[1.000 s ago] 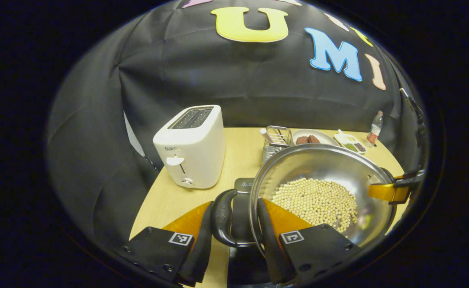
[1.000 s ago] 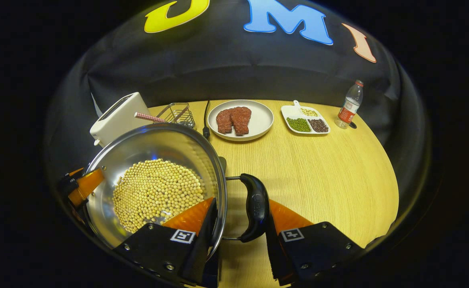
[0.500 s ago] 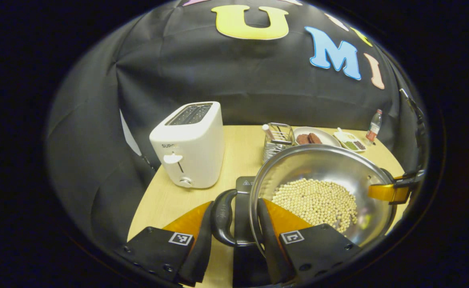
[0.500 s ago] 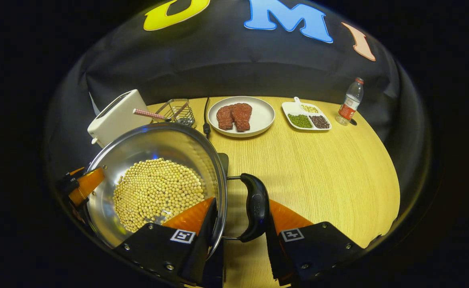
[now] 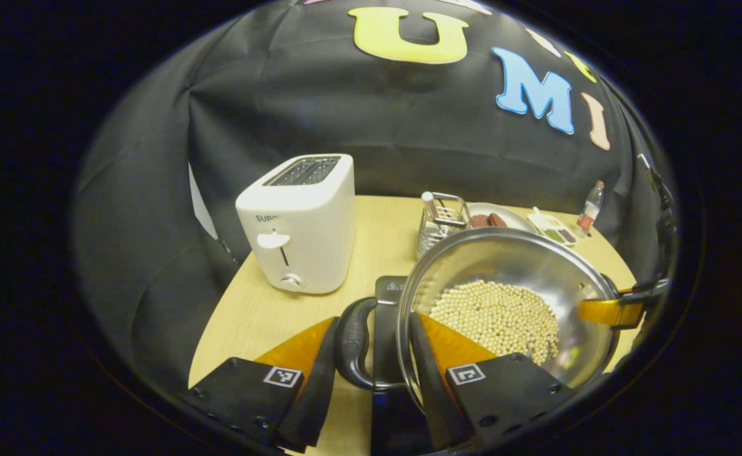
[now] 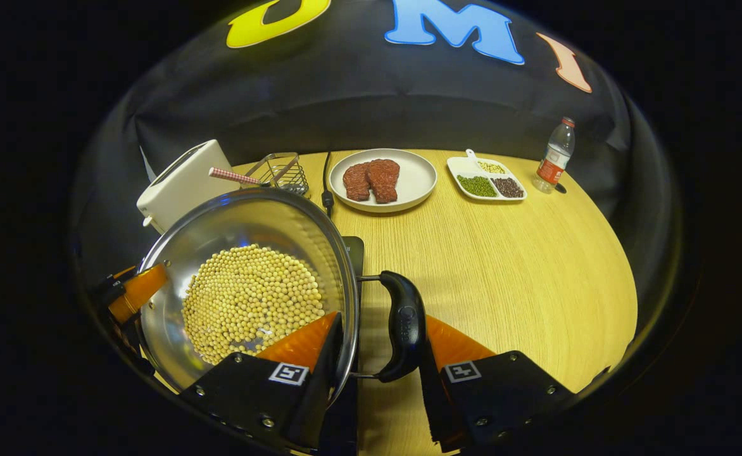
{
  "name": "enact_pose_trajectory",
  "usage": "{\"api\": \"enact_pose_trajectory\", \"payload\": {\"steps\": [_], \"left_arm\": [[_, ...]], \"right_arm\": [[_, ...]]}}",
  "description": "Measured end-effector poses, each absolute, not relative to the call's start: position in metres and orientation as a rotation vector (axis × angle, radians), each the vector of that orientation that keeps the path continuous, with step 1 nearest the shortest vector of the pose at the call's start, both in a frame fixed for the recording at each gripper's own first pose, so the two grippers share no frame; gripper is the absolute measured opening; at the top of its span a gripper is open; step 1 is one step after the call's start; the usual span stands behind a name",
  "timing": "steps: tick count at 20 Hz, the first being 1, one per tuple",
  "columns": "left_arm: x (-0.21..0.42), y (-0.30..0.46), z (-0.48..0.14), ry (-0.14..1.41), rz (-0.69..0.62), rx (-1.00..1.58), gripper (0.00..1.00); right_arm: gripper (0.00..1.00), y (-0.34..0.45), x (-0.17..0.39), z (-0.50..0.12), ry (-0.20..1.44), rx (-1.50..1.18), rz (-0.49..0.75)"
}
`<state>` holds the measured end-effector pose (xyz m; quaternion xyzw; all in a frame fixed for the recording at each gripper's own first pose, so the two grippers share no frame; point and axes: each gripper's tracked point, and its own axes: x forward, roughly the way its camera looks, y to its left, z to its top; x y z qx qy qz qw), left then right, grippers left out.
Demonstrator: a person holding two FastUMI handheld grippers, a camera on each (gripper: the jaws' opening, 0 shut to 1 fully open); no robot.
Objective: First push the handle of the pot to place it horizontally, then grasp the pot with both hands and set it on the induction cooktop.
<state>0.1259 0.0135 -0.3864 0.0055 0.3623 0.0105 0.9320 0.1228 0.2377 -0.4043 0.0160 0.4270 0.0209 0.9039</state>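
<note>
Left gripper (image 5: 371, 354) fingers straddled pot (image 5: 510, 304) rim and its black handle (image 5: 353, 342), apparently clamped; right gripper (image 6: 377, 345) likewise on opposite handle (image 6: 402, 332). Pot, w/ beans (image 6: 251, 301), sat over cooktop (image 5: 389, 292) near surface's (image 6: 504, 266) front edge; contact unclear. To do well: lower both sides evenly, keep rim level, centre on cooktop before releasing. Toaster (image 5: 298, 221) stood beyond, toward the back-left edge.
</note>
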Motion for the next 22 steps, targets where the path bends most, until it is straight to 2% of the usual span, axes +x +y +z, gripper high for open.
{"api": "enact_pose_trajectory", "payload": {"steps": [1,2,3,4,5,7,9,10,11,14,21,22], "left_arm": [[0.125,0.016,-0.385,0.74,0.033,0.004,0.69],[0.121,0.019,-0.384,0.741,0.051,0.002,0.75],[0.118,0.022,-0.382,0.738,0.07,0.004,0.86],[0.111,0.027,-0.378,0.733,0.087,0.005,0.97],[0.106,0.029,-0.374,0.725,0.1,0.001,0.97],[0.096,0.03,-0.363,0.699,0.125,0.001,1.0],[0.088,0.03,-0.346,0.66,0.152,0.029,1.0],[0.084,0.027,-0.334,0.637,0.162,0.044,0.96],[0.081,0.021,-0.317,0.604,0.169,0.056,0.99],[0.08,-0.012,-0.258,0.491,0.16,0.065,0.98],[0.084,-0.166,-0.108,0.212,0.072,0.103,0.99],[0.083,-0.191,-0.088,0.175,0.056,0.095,0.95]], "right_arm": [[0.65,0.238,0.123,-0.403,0.88,0.016,0.053],[0.61,0.234,0.123,-0.401,0.871,-0.01,0.055],[0.68,0.23,0.123,-0.395,0.855,-0.034,0.054],[0.8,0.226,0.123,-0.394,0.839,-0.04,0.056],[0.9,0.224,0.122,-0.388,0.826,-0.036,0.061],[0.98,0.221,0.121,-0.378,0.788,-0.024,0.086],[0.98,0.216,0.12,-0.359,0.728,-0.03,0.104],[0.98,0.212,0.121,-0.346,0.685,-0.038,0.11],[0.98,0.206,0.122,-0.331,0.639,-0.045,0.117],[0.97,0.193,0.122,-0.279,0.507,-0.049,0.15],[0.97,0.13,0.104,-0.142,0.241,-0.023,0.158],[0.97,0.116,0.099,-0.125,0.207,-0.016,0.148]]}}
